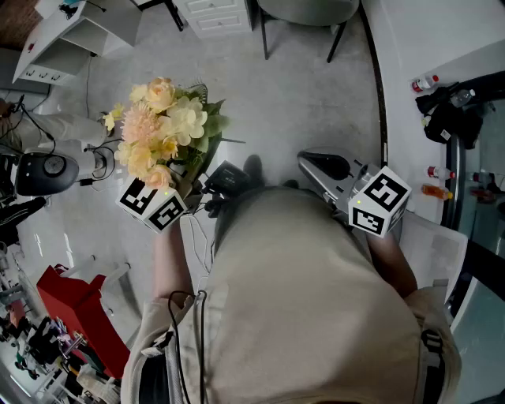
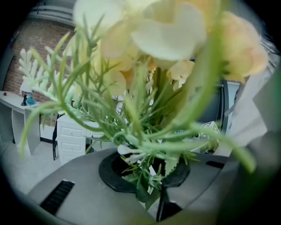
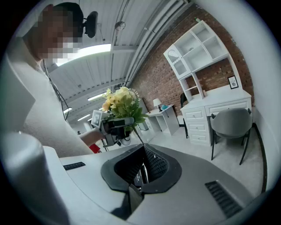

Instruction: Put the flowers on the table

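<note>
My left gripper [image 1: 188, 188] is shut on a bunch of cream, yellow and peach artificial flowers [image 1: 162, 126] with green fronds, held over the grey floor. In the left gripper view the green stems [image 2: 147, 176] pass between the jaws and the blooms [image 2: 167, 30] fill the upper picture. The right gripper view shows the same bunch [image 3: 120, 103] from the side, with a stem hanging below the left gripper. My right gripper [image 1: 309, 160] points forward at the right, its jaws shut with nothing between them [image 3: 141, 169]. The white table [image 1: 418, 39] curves along the right side.
On the white table lie small bottles [image 1: 424, 81], a black device [image 1: 454, 110] and paper [image 1: 434, 245]. A grey chair [image 3: 230, 125] and white drawers [image 1: 217, 16] stand ahead. A red box [image 1: 71, 304] and cluttered gear sit at the left.
</note>
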Demonstrator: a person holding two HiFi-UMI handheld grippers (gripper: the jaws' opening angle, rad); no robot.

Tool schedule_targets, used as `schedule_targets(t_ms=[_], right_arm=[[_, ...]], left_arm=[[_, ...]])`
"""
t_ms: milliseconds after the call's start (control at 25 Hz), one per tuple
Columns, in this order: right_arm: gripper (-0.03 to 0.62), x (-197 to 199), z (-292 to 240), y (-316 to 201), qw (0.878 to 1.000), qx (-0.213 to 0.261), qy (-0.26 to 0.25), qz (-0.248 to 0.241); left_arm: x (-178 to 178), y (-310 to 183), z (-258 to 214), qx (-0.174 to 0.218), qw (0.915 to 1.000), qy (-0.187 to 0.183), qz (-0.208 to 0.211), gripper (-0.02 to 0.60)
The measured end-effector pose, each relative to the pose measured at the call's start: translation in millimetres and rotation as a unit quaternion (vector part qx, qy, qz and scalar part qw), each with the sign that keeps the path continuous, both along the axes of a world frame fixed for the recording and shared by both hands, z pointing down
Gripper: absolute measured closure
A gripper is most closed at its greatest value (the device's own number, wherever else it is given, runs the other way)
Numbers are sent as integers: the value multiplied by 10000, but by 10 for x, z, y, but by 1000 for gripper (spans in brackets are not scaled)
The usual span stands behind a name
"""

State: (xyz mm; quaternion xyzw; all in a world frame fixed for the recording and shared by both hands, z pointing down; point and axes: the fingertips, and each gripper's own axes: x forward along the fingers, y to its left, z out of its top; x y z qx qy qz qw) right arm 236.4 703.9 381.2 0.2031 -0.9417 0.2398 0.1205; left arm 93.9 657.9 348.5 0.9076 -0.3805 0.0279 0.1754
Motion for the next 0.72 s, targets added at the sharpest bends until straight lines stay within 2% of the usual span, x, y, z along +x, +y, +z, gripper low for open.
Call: schedule_targets(t_ms=[480,720], right_arm=[[572,-83,40,8,9999,-111,-20,109],[571,-205,118,30,9996,-167,196,73]], left_arm=[[-3,19,15,-47,9999,-69,143,495],[-30,-16,65,-41,9998,-68,192,495]])
